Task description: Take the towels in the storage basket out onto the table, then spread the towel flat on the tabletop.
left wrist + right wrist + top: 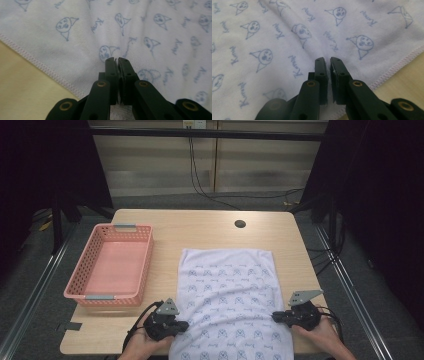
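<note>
A white towel [227, 290] printed with small blue faces lies flat on the wooden table [200, 227], its near end hanging over the front edge. My left gripper [184, 324] sits at the towel's left hem near the front. In the left gripper view its jaws [117, 59] are pressed together on the towel [150, 25], and creases run to the tips. My right gripper [275, 317] is at the right hem, opposite the left one. In the right gripper view [327, 59] it pinches the towel [287, 25] the same way, a little in from the stitched edge.
An empty pink plastic basket [142, 270] stands on the left part of the table, close to the towel's left edge. A dark round hole [240, 224] sits in the tabletop behind the towel. Bare wood lies behind the towel and right of it.
</note>
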